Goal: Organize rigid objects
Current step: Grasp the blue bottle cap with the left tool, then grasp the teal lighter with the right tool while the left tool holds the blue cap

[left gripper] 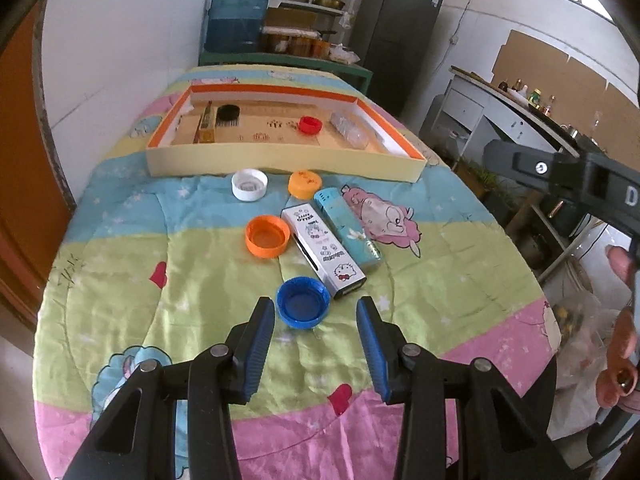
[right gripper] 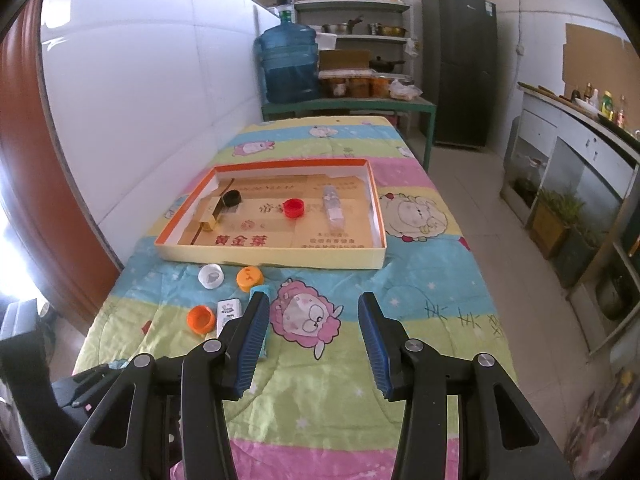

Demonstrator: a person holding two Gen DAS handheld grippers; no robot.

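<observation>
Left wrist view: my left gripper [left gripper: 316,310] fills the bottom of the frame, jaws apart and clamped on nothing. The blue cap [left gripper: 303,302] lies open side up on the quilt [left gripper: 160,256], just above and between my fingertips, untouched. Above it, at centre frame, lie the white cartoon-print box [left gripper: 322,252] and the teal box [left gripper: 347,229] side by side; the large orange cap [left gripper: 267,236] is left of them. Higher up sit the white cap [left gripper: 249,185] and the small orange cap [left gripper: 305,184], just below the tray [left gripper: 280,159]. Inside the tray are a black cap [left gripper: 228,112] and a red cap [left gripper: 311,124].

Right wrist view: my right gripper [right gripper: 312,312] is at bottom centre, jaws apart over the quilt, holding nothing.
</observation>
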